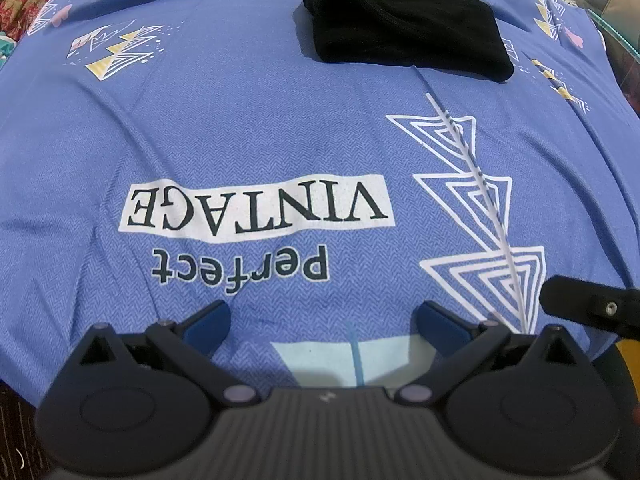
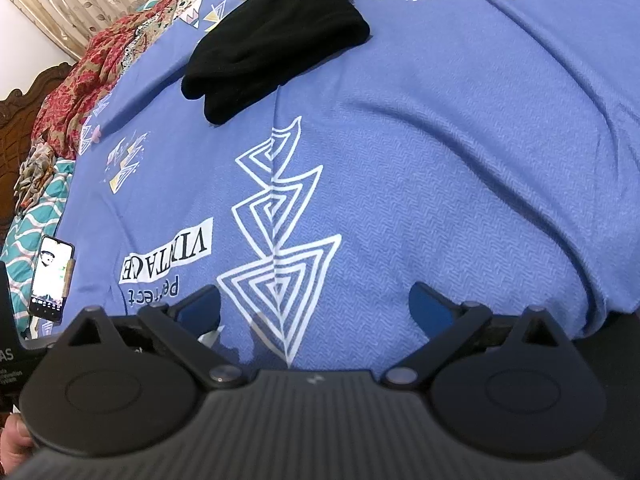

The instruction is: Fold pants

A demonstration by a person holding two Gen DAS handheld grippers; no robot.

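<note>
The black pants (image 1: 404, 20) lie folded into a compact bundle on the blue printed bedsheet (image 1: 256, 128), far from me at the top of the left wrist view. They also show in the right wrist view (image 2: 276, 40) at the upper left. My left gripper (image 1: 322, 320) is open and empty, low over the sheet near the "perfect VINTAGE" print. My right gripper (image 2: 316, 306) is open and empty, above the white triangle print. Both stand well short of the pants.
A phone (image 2: 50, 276) with a lit screen lies at the sheet's left edge. Red floral and teal cloths (image 2: 76, 80) are heaped along the left by a wooden headboard. A black part of the other gripper (image 1: 592, 304) juts in at the right.
</note>
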